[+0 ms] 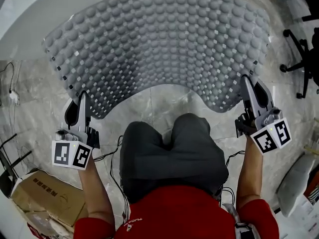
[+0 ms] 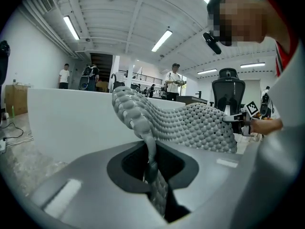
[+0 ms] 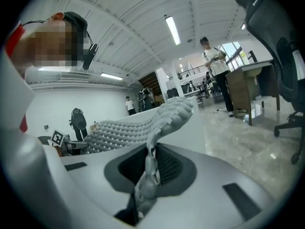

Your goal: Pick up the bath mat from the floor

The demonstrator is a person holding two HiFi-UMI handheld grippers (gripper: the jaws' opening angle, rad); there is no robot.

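A grey bath mat (image 1: 159,44) covered in round bumps hangs spread out in the air in front of me, off the marble floor (image 1: 159,106). My left gripper (image 1: 83,97) is shut on the mat's near left corner. My right gripper (image 1: 245,82) is shut on its near right corner. In the left gripper view the mat's edge (image 2: 151,171) is pinched between the jaws and the mat (image 2: 190,123) stretches away to the right. In the right gripper view the mat's edge (image 3: 148,175) is pinched the same way and the mat (image 3: 138,125) runs off to the left.
A white rounded tub wall (image 1: 30,14) curves behind the mat. A cardboard box (image 1: 47,198) lies at the lower left, with cables (image 1: 7,91) on the floor beside it. Office chairs (image 1: 301,59) stand at the right. Several people (image 2: 174,82) stand in the background.
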